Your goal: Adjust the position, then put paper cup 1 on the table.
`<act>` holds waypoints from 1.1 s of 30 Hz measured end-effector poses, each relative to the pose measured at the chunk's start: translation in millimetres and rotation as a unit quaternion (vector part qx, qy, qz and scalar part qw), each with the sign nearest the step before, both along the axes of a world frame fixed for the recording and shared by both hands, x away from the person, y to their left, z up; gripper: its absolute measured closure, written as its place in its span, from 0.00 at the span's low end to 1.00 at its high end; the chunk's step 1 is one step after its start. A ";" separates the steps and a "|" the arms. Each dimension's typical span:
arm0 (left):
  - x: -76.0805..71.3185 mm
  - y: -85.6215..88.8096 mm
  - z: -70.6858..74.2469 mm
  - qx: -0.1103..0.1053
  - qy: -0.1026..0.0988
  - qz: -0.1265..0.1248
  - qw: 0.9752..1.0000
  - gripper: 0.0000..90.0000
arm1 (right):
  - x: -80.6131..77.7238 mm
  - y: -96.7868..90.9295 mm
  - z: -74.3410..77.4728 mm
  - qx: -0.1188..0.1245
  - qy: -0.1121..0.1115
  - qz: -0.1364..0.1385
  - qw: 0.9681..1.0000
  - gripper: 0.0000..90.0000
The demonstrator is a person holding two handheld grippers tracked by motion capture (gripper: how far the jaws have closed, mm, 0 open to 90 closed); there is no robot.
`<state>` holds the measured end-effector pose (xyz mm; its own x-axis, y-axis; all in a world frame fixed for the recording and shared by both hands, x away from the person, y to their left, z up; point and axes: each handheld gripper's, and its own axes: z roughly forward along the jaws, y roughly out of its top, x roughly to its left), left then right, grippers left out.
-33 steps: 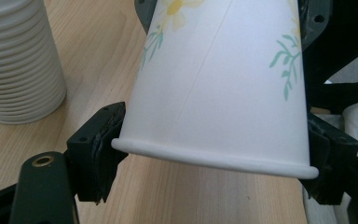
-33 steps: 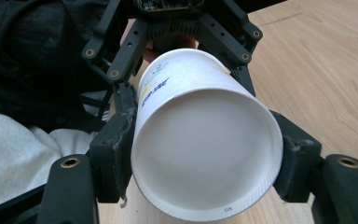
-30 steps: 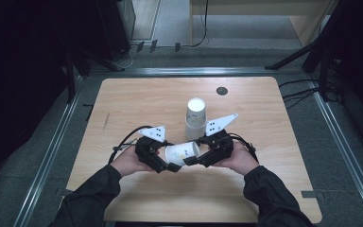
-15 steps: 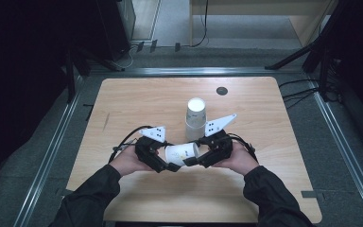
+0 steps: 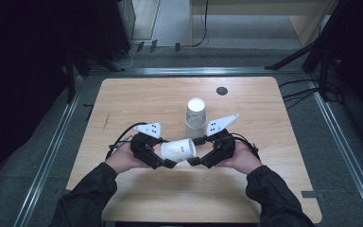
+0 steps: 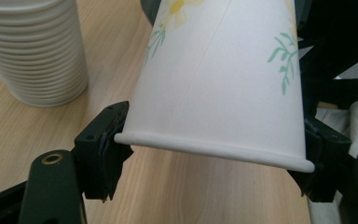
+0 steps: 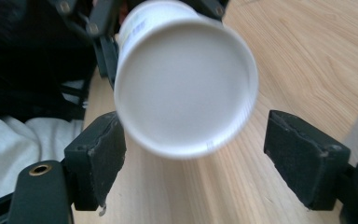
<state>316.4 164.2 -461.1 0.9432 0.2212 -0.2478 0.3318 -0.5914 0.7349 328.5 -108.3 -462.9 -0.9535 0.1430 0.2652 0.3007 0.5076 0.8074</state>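
My left claw pinches the rim end of a white paper cup with green sprigs and a yellow flower, lying sideways above the wooden counter at centre frame. My right claw has just been opening; its jaws stand wide beside the cup's base, clear of it. A stack of white paper cups stands just above. I can read no writing.

Both forearms in from the near edge, sleeves dark, hands level and angled inward toward each other. Left gripper pointing right, fingers clamped on the rim of the paper cup. Right gripper pointing left, jaws just opened wide, fingers standing clear of the cup's base.
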 end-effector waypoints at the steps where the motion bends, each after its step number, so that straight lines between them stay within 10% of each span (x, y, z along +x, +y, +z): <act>1: 0.3 1.1 1.7 0.003 -0.003 0.003 1.000 0.26 | -0.1 -1.1 -0.2 -0.001 -0.002 -0.001 1.000 0.24; 14: 12.3 7.8 22.6 0.059 -0.005 0.000 0.998 0.26 | 1.8 -5.3 -2.3 -0.028 -0.019 -0.011 0.999 0.25; 18: 17.6 4.8 30.4 0.107 -0.013 -0.011 0.994 0.26 | 3.3 -5.6 -1.7 -0.027 -0.019 -0.017 0.999 0.25; 25: 21.1 -6.6 38.0 0.120 -0.010 -0.035 0.992 0.26 | 3.5 -4.2 -3.5 -0.035 -0.020 -0.015 0.999 0.25; 33: 18.7 -20.2 29.2 0.176 -0.021 -0.047 0.983 0.26 | 3.4 -4.0 -4.4 -0.034 -0.019 -0.011 0.999 0.25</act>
<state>335.2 143.9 -431.9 0.9716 0.1972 -0.1311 0.2364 -0.8385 0.4909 331.9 -112.3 -467.3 -0.9590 0.1805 0.2185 0.2827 0.5548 0.7824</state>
